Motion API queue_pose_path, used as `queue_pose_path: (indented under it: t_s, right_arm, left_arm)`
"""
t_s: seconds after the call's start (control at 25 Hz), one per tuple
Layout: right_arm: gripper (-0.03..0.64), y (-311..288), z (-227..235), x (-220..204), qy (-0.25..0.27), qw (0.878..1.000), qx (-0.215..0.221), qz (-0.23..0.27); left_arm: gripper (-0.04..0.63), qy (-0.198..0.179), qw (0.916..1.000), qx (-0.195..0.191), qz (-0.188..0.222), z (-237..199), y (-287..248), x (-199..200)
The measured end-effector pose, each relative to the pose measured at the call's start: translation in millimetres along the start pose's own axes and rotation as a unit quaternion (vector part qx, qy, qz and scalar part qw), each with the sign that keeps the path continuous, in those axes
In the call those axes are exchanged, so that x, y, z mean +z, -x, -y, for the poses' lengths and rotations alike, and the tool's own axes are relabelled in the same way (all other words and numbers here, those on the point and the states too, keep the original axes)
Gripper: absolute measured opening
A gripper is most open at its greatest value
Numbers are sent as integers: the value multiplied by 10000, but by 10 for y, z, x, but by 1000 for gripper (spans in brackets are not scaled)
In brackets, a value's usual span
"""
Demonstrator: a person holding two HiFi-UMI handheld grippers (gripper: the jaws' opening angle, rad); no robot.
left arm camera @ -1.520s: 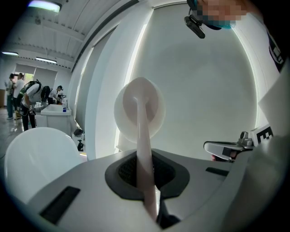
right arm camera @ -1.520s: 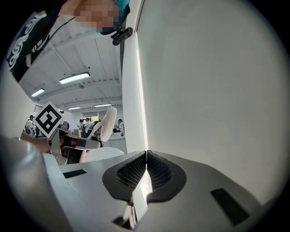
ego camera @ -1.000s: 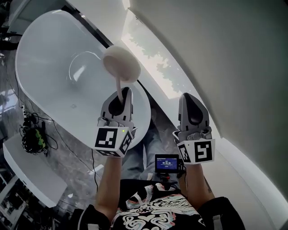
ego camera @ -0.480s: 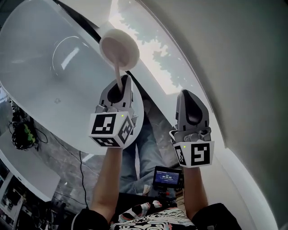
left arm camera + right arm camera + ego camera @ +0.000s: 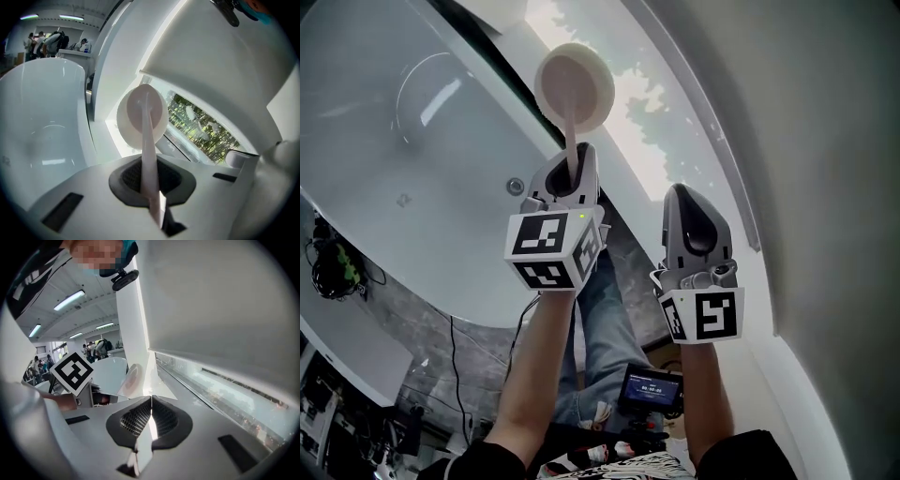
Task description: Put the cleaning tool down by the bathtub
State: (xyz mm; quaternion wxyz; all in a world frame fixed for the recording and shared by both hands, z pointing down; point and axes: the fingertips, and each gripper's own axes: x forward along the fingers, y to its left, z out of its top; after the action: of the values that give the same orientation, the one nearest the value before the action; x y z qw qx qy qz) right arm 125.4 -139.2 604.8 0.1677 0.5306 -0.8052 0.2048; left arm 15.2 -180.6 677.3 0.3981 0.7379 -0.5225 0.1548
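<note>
Both claws had sunk lower since the earlier view, and the cleaning tool's round head had drifted off the bathtub's rim toward the gap beside it.

Nearest, the left claw [image 5: 573, 176] was clamped on the thin pale handle of the cleaning tool [image 5: 575, 86], its jaws nearly closed around the shaft. Level with it and just to its right, the right claw [image 5: 695, 208] had its jaws pressed together on nothing.

Straight ahead of the left claw, the handle rose to a round, cream disc head. Left of that claw lay the white bathtub [image 5: 403, 122]; beyond the disc ran a bright window ledge [image 5: 647, 103].

The tool looked light and stiff, top-heavy at the disc. Its slim, smooth handle seemed likely to twist in a grip, so holding low on the shaft suited it best.
</note>
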Motion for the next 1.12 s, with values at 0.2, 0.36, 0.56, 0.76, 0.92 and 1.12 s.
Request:
queue_pose_path:
  t_s: [0.2, 0.36, 0.56, 0.76, 0.92, 1.12]
  right_arm:
    - [26, -139, 30, -253, -62, 9998, 67, -149]
    - [26, -271, 107, -349, -168, 9997, 84, -165]
    - [26, -392, 198, -382, -134, 9997, 118, -175]
    - [26, -503, 182, -498, -35, 9994, 181, -293]
    - [26, -578, 194, -625, 33, 9986, 260, -456]
    - [26, -669, 206, -725, -213, 9982, 207, -528]
  left_arm:
    - [17, 352, 9992, 81, -155, -79, -274, -233]
    - [15, 601, 9980, 84, -198, -121, -461, -333]
    - [15, 787, 9967, 77, -186, -125, -707, -362]
    - [15, 818, 9961, 241, -246, -237, -942, -415]
    - [15, 980, 9944, 194, -332, -233, -1074, -501]
    - [15, 1291, 9904, 29, -500, -195, -1208, -636]
